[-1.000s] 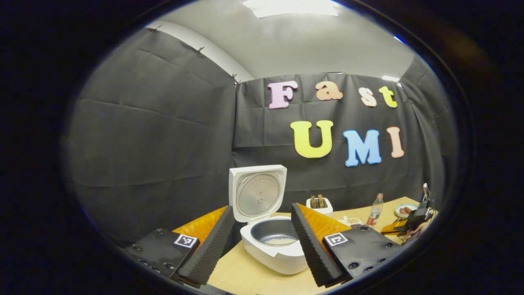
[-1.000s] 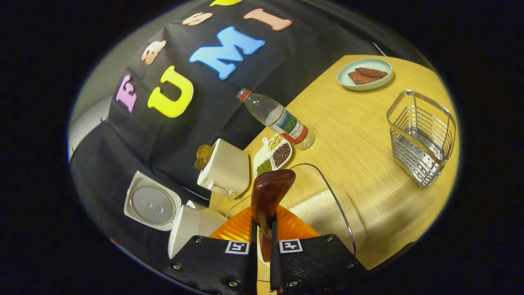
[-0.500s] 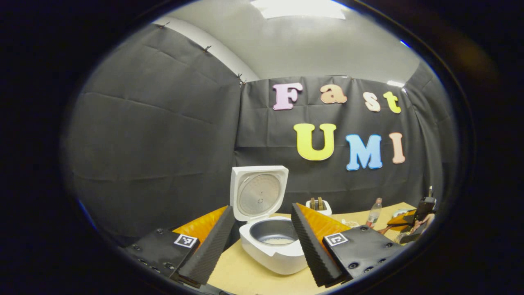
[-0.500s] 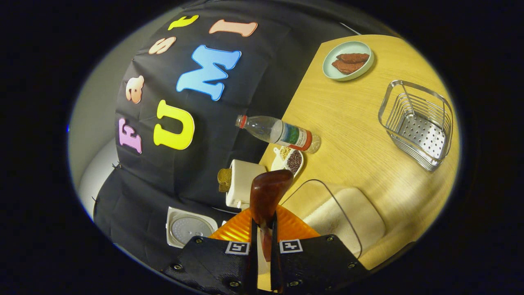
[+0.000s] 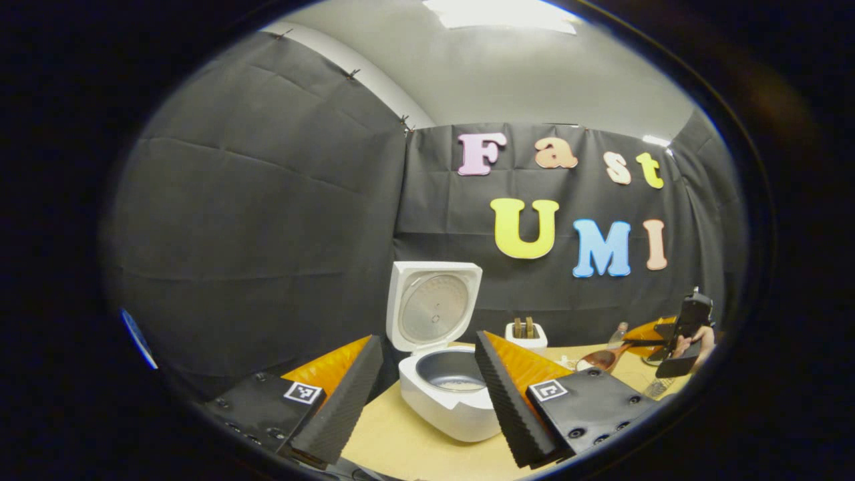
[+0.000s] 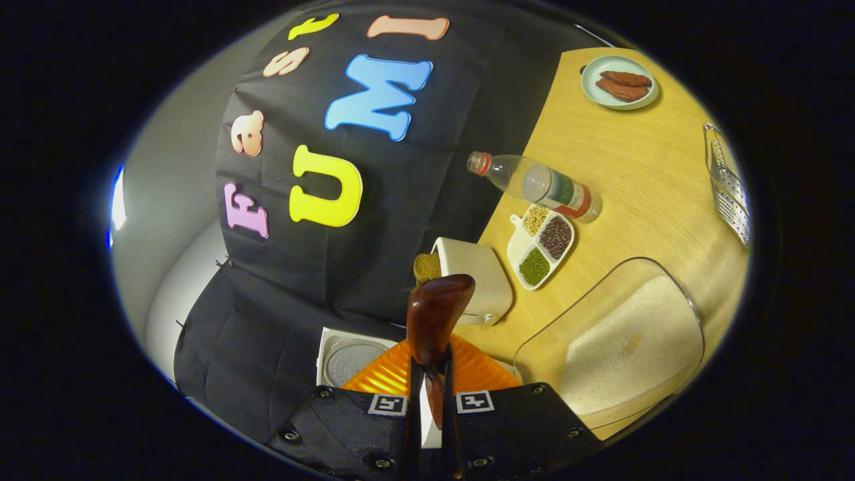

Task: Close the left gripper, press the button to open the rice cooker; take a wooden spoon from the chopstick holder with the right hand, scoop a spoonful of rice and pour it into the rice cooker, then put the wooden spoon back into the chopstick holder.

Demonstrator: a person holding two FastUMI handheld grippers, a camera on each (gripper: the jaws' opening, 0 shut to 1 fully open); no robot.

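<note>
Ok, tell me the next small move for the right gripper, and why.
Probably carry the wooden spoon leftward over the rice cooker and tip it into the pot. The right gripper is shut on the spoon's handle, and in the left gripper view the bowl appears to hold rice above the table, short of the cooker, whose lid stands open. The left gripper waits open.

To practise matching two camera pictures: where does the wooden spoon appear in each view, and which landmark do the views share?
Left gripper view: the wooden spoon shows far off at lower right, its bowl pointing left, above the table.
Right gripper view: it stands at bottom centre, the handle clamped in the right tool.
Shared landmark: the toaster beside the rice cooker.
</note>
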